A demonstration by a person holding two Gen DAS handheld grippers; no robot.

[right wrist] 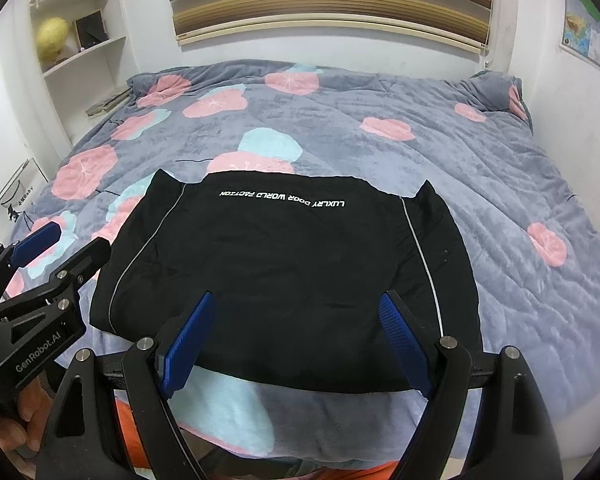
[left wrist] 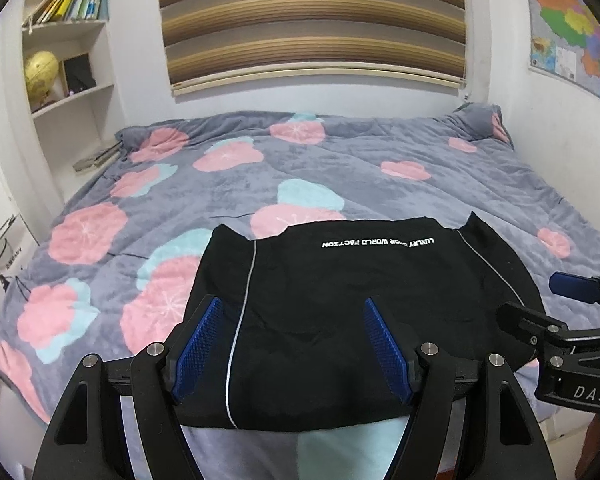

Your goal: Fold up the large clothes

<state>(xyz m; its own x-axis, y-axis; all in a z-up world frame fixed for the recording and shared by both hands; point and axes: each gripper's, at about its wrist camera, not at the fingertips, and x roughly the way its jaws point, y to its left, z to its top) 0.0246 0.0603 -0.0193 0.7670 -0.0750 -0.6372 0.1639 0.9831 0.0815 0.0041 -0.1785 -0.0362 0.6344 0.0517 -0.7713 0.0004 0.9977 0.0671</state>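
Note:
A black garment [left wrist: 340, 300] with white lettering and thin grey piping lies folded into a rough rectangle near the front edge of the bed; it also shows in the right wrist view [right wrist: 284, 264]. My left gripper [left wrist: 292, 308] is open and empty, hovering over the garment's near left part. My right gripper [right wrist: 298, 300] is open and empty, over the garment's near middle. The right gripper shows at the right edge of the left wrist view [left wrist: 540, 300], and the left gripper at the left edge of the right wrist view [right wrist: 66, 242].
The bed is covered by a grey quilt [left wrist: 340, 172] with pink and teal flowers. A white bookshelf [left wrist: 68, 40] with books and a globe stands at the back left. A striped blind [left wrist: 312, 20] and a wall map [left wrist: 572, 32] hang behind.

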